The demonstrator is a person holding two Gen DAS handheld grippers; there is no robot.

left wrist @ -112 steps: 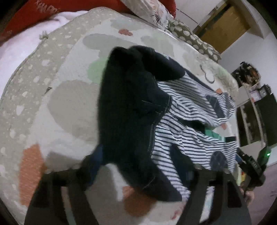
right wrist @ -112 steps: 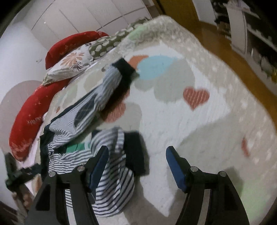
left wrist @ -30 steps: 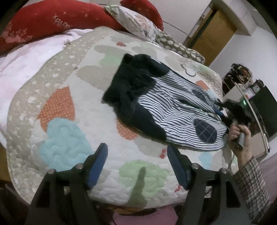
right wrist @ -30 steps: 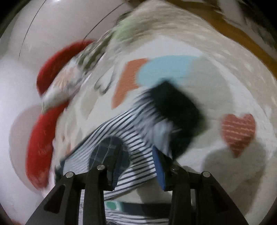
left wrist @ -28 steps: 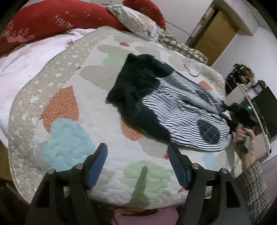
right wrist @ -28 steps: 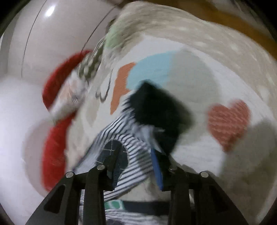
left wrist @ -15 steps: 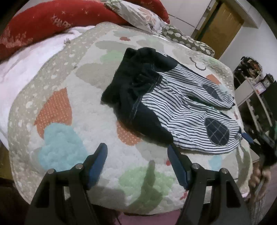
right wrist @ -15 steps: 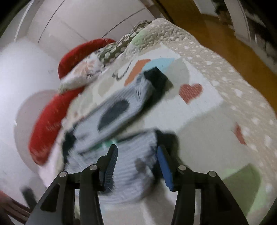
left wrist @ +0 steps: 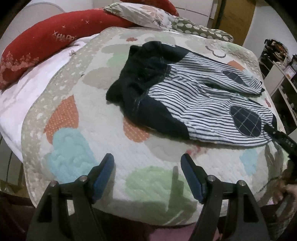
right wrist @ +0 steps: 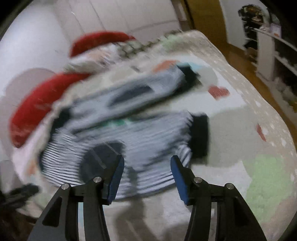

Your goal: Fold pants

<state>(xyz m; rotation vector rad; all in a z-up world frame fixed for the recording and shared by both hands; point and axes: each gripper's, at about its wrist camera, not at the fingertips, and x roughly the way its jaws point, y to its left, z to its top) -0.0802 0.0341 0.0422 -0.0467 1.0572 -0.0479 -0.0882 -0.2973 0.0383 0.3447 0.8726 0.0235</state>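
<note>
Striped pants [left wrist: 200,96] lie spread flat on quilt [left wrist: 104,129], mid-bed. Red bolster [left wrist: 46,42] and pillows [left wrist: 148,14] line far edge; near quilt bare. Left tongs [left wrist: 147,165] spread, empty. Right tongs [right wrist: 145,166] just opening, nothing between.

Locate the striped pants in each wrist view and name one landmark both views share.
Left wrist view: the striped pants lie right of centre on the quilt, dark waistband to the left, legs running right.
Right wrist view: the striped pants fill the centre, blurred, just beyond the open fingers.
Shared landmark: the long red pillow, upper left in the left view, at the left edge in the right.
</note>
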